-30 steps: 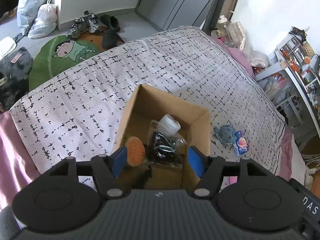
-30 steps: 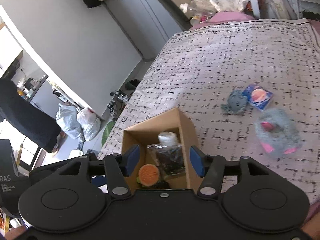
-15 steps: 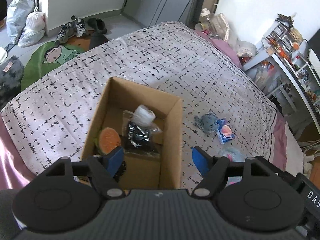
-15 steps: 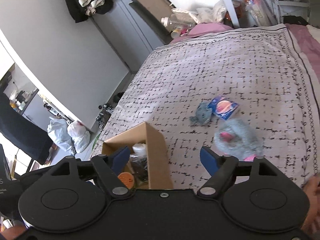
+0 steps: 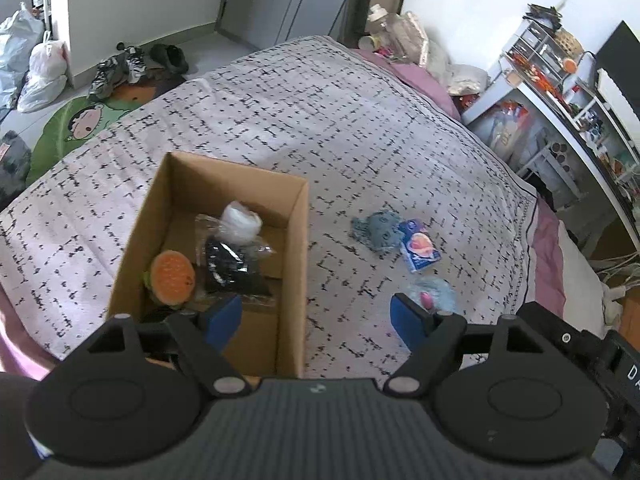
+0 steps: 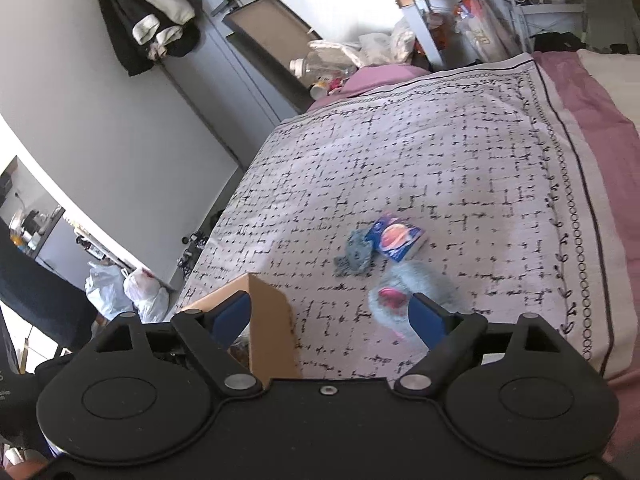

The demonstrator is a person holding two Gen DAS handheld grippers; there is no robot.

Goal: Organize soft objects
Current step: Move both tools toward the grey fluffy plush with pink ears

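1. Both the left gripper and right gripper have jaws opening, nothing between them.
2. The cardboard box stands on the bed.
3. The grey plush lies beside the box.

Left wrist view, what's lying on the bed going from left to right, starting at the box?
Cardboard box → grey-blue knitted toy → blue packet with an orange picture. The fluffy blue-and-pink item overlaps those in position, so it is left unordered.
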